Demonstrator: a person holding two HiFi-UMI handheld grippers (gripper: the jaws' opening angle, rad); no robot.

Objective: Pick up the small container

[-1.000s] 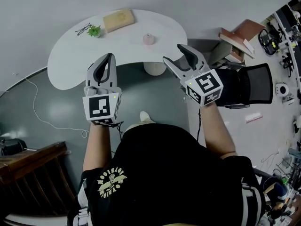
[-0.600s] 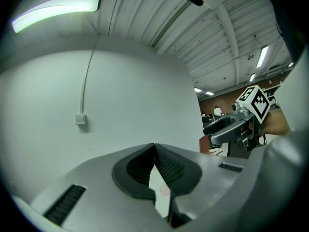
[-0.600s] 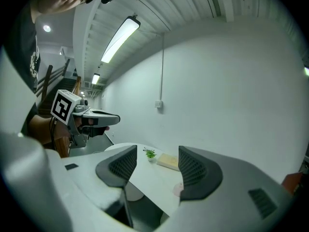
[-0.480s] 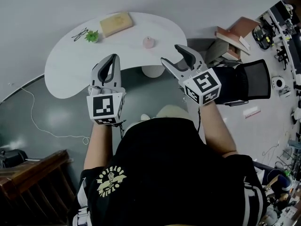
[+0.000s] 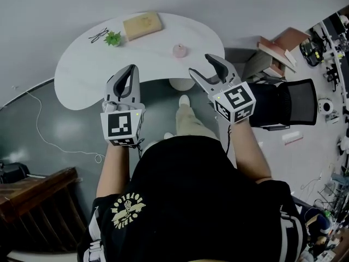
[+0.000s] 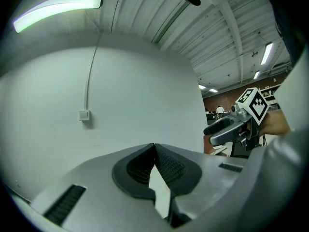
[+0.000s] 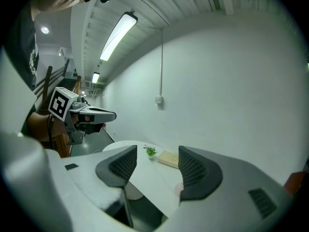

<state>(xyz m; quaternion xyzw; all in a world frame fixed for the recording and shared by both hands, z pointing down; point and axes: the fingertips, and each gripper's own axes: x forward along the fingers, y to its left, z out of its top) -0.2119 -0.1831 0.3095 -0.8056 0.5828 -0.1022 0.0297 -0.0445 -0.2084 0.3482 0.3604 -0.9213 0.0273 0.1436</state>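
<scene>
A white kidney-shaped counter stands ahead of the person. The small pink round container sits on the counter near its right end, close to the near edge, untouched. At the counter's far edge lies a tan rectangular block. Just left of the block are a little green plant and a pair of black eyeglasses.

Both grippers are held in the air on the person's side of the counter, their tips at its near edge. The left gripper has its jaws clenched, tips touching, with nothing between them; it faces a bare white wall. The right gripper has its jaws released and spread wide, empty. Through their gap the right gripper view shows the counter top, the container peeping out beside the right-hand jaw.
</scene>
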